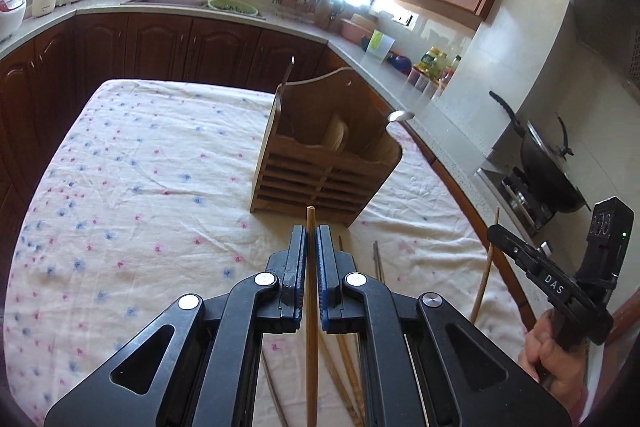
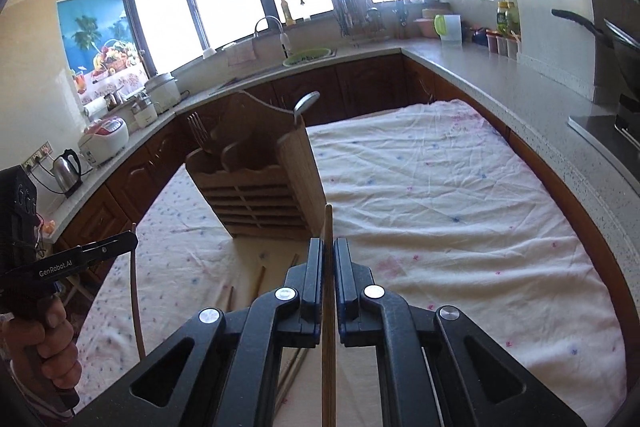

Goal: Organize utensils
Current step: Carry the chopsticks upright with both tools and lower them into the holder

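A wooden utensil holder (image 1: 324,167) stands on the flowered tablecloth (image 1: 140,167), with a fork (image 1: 287,75) and a spoon (image 1: 400,117) in it. My left gripper (image 1: 311,233) is shut on a wooden chopstick (image 1: 311,307) just in front of the holder. Several more chopsticks (image 1: 348,367) lie on the cloth under it. My right gripper (image 2: 328,247) is shut on another chopstick (image 2: 329,307), near the holder (image 2: 256,183). The right gripper also shows at the right of the left wrist view (image 1: 494,231), holding its chopstick (image 1: 486,267).
A kitchen counter (image 1: 400,79) runs around the table with a sink (image 1: 168,1), bottles, a rice cooker (image 2: 105,137) and a kettle (image 2: 68,171). A wok (image 1: 548,167) sits on the stove at the right. The cloth (image 2: 460,207) stretches right of the holder.
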`<state>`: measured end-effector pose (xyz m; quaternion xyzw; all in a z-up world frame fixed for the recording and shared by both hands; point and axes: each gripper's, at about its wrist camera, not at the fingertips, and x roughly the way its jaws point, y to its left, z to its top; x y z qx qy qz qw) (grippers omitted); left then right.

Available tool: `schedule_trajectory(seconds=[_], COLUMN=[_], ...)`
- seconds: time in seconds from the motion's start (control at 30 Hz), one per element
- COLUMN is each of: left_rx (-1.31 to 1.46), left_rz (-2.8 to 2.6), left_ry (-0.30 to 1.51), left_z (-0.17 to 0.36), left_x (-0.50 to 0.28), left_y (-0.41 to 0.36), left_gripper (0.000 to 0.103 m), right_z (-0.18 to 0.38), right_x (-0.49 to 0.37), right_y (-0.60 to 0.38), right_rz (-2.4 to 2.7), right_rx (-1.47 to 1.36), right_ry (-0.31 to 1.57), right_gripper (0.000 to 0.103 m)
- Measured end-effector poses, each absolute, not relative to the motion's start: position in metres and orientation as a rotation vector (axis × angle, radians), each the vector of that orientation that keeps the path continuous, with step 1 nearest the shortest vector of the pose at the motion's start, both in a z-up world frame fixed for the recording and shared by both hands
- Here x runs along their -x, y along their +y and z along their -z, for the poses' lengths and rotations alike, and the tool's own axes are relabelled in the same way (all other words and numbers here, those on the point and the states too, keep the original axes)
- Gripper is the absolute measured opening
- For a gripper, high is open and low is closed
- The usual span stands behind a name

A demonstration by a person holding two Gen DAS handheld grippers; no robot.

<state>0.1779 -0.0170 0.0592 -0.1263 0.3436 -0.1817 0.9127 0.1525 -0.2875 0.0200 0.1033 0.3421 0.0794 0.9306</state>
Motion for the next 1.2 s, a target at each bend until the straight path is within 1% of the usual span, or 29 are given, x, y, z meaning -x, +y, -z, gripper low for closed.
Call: schedule_trajectory(seconds=[0.13, 0.3, 0.7, 0.97, 1.2], left_rx=[0.310, 0.317, 0.327, 0.319, 0.295], left_rz=[0.409, 0.400, 0.361, 0.355, 0.340], left_ry=[0.655, 0.595, 0.534, 0.493, 0.376], left_z=[-0.083, -0.100, -0.111, -0.124, -0.166], left_x=[-0.164, -0.151, -0.142, -0.152, -0.177], left_y=[-0.005, 0.005, 0.020, 0.019, 0.018], left_gripper=[0.004, 0.004, 0.004, 0.004, 0.004], right_z=[-0.047, -0.070, -0.083, -0.091, -0.122], right_x=[-0.142, -0.133, -0.132, -0.142, -0.170], right_y=[-0.282, -0.275, -0.273, -0.276, -0.280], right_rz=[-0.188, -0.211, -0.230, -0.234, -0.232], right_rx=[-0.211, -0.205, -0.218, -0.240, -0.272], right_ry=[0.630, 0.567, 0.522, 0.488, 0.397], right_gripper=[0.005, 0.005, 0.005, 0.005, 0.005])
